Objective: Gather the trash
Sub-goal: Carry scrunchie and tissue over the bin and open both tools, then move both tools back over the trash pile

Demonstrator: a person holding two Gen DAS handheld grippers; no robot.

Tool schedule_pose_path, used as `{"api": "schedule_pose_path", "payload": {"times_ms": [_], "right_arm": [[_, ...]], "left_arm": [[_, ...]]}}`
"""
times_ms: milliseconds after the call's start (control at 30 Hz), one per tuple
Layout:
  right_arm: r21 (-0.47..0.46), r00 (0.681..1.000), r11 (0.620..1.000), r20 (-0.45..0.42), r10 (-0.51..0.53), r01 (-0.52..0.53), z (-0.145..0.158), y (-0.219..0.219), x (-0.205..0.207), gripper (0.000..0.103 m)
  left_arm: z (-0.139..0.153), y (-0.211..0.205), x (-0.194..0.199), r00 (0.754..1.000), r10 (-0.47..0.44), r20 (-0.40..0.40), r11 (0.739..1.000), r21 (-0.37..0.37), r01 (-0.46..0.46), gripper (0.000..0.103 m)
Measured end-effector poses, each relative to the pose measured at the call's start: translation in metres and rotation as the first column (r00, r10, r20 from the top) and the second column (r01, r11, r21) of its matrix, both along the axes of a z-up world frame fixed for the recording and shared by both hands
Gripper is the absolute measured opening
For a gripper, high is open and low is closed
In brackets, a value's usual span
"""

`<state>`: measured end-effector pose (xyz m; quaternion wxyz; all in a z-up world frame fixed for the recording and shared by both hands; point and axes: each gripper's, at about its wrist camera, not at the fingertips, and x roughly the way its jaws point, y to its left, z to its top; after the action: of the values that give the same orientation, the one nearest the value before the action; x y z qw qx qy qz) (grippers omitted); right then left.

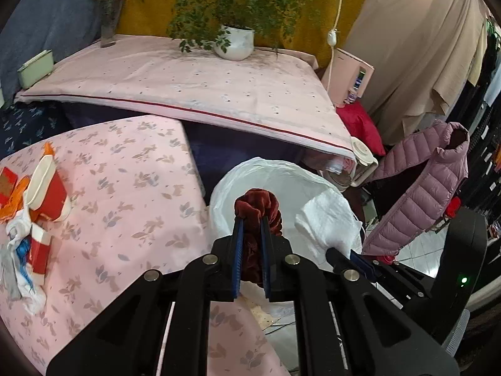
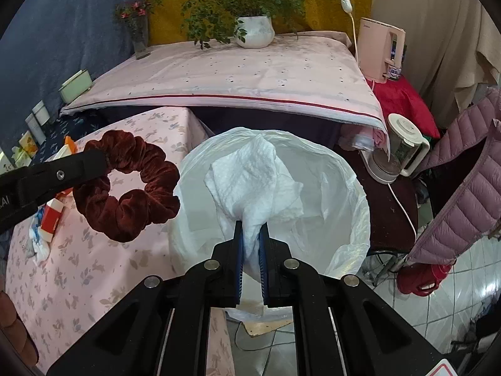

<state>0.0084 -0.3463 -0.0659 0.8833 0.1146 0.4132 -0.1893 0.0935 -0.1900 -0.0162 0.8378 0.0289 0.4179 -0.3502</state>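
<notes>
Both grippers are loaded: left gripper (image 1: 251, 216) is clamped on a dark red scrunchie (image 2: 125, 185), right gripper (image 2: 251, 225) pinches a white paper towel (image 2: 253, 181), both over the white-lined trash bin (image 2: 353, 188).

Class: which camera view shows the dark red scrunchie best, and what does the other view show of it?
The right wrist view: the scrunchie hangs side-on, its whole ring and centre hole visible. The left wrist view sees the scrunchie edge-on, partly hidden between the left gripper's fingers.
</notes>
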Motion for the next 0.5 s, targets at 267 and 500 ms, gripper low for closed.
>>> {"api": "schedule_pose_path", "payload": {"times_ms": [267, 500], "right_arm": [[0.023, 0.998, 0.998, 0.010, -0.058, 0.057, -0.003, -0.021, 0.004, 0.013], [0.006, 0.997, 0.998, 0.040, -0.068, 0.068, 0.005, -0.020, 0.007, 0.039]], "left_arm": [[-0.006, -0.026, 0.012, 1.000, -0.022, -0.009, 1.000, -0.015, 0.022, 0.049], [-0.010, -0.016, 0.017, 1.000, 0.028, -0.002, 1.000, 0.002, -0.028, 0.051]]}}
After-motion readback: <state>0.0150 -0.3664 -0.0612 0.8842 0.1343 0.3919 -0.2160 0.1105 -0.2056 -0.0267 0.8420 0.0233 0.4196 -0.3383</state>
